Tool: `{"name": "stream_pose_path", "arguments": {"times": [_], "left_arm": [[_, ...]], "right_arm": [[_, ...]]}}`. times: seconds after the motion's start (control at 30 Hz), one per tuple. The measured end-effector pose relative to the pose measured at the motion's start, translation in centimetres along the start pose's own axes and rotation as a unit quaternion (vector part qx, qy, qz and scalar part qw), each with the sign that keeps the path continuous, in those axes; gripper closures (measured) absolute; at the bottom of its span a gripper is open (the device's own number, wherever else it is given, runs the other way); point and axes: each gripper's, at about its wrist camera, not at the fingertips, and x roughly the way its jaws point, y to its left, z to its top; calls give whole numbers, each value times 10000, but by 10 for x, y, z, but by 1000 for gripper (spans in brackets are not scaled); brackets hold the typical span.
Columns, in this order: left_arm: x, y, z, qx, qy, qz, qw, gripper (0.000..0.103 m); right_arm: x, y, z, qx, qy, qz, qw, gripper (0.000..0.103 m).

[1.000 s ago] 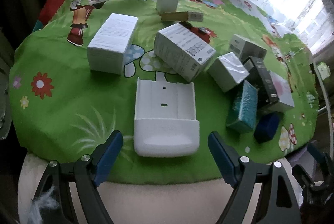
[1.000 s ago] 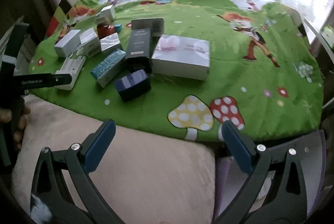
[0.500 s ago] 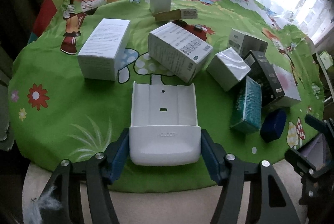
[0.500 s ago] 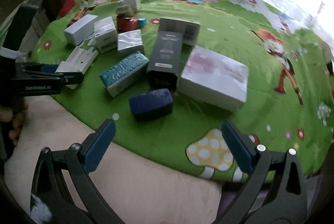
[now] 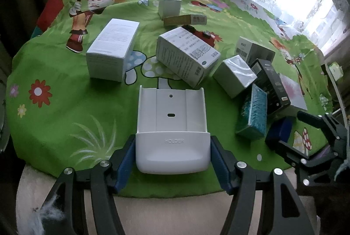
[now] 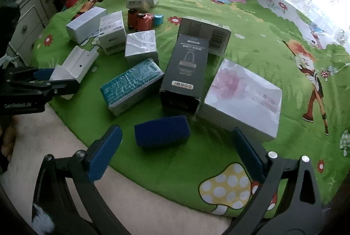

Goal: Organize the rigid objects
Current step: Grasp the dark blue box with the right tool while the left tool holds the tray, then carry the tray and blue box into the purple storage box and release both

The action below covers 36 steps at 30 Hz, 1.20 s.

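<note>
My left gripper (image 5: 172, 157) is shut on the near end of a white plastic holder (image 5: 171, 125) that lies on the green cartoon cloth; it also shows in the right wrist view (image 6: 73, 66). My right gripper (image 6: 175, 151) is open, its blue pads on either side of a dark blue box (image 6: 161, 131) without touching it. The blue box also shows in the left wrist view (image 5: 281, 132). Behind it lie a teal box (image 6: 131, 83), a black box (image 6: 186, 70) and a white and pink box (image 6: 242, 97).
Several white boxes (image 5: 112, 50) (image 5: 186, 55) (image 5: 235, 75) lie scattered on the cloth, with a small white cube (image 5: 169, 5) and a red toy (image 6: 140, 19) farther back. The cloth's near edge meets a beige cushion (image 6: 131, 197). A cabinet (image 6: 28, 22) stands at left.
My left gripper moved forward and closed on the white holder. My right gripper moved left and forward until the dark blue box lay between its open fingers.
</note>
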Motion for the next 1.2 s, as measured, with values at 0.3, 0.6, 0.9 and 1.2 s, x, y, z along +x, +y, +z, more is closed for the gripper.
{"name": "stream_pose_path", "arguments": {"times": [0.3, 0.6, 0.9, 1.2], "left_arm": [[-15, 0, -8, -119, -179, -76, 9997, 38], [-30, -13, -21, -76, -299, -255, 9992, 38], [-41, -41, -33, 138, -346, -508, 9980, 38], [-47, -84, -46, 586, -310, -788, 9947, 38]], "right_arm": [[12, 3, 0, -42, 208, 198, 9996, 42], [-7, 7, -14, 65, -11, 86, 9999, 48], [-32, 5, -36, 350, -202, -377, 9985, 48], [-58, -15, -70, 1033, -338, -549, 9926, 48]]}}
